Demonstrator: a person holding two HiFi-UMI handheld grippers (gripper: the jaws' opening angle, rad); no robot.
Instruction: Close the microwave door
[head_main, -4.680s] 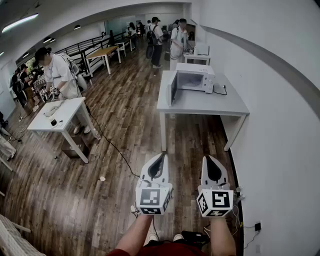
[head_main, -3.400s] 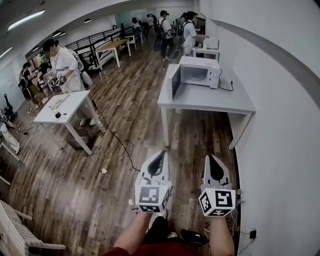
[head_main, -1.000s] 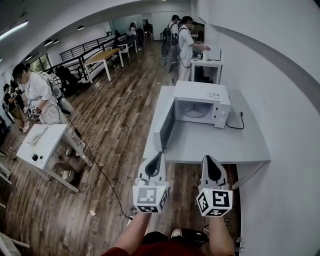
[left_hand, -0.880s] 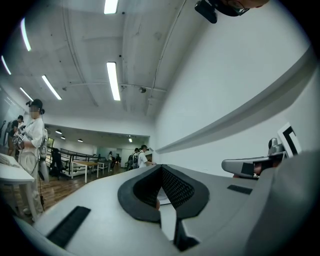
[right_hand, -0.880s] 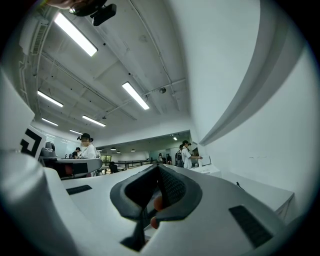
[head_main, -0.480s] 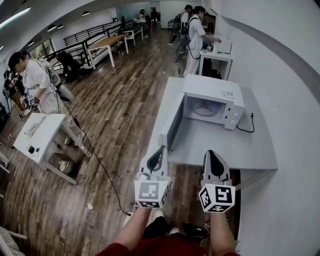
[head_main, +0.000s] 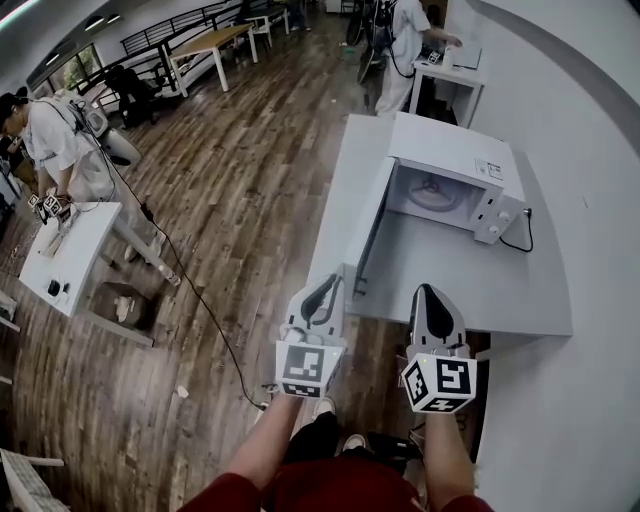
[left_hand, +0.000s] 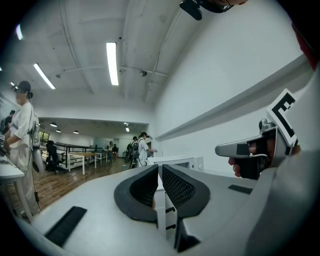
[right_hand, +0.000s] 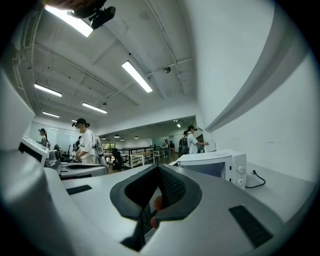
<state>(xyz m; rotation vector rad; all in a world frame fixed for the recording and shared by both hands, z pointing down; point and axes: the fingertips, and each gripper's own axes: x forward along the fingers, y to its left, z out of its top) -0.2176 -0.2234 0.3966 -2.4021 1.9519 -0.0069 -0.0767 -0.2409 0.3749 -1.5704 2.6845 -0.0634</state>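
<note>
The microwave (head_main: 455, 170) is set on a grey table (head_main: 470, 300) against a white wall. Its door (head_main: 366, 240) is swung wide open, with the free edge turned toward the table's front left corner. The left gripper (head_main: 331, 283) is held just before that free edge, its jaws pressed together and empty. The right gripper (head_main: 426, 292) is held beside it near the table's front edge, its jaws likewise closed on nothing. A black cord (head_main: 522, 232) is seen behind the microwave. Across the wooden floor (head_main: 250, 150), a person (head_main: 55, 140) is seen at a white table (head_main: 75, 250).
</note>
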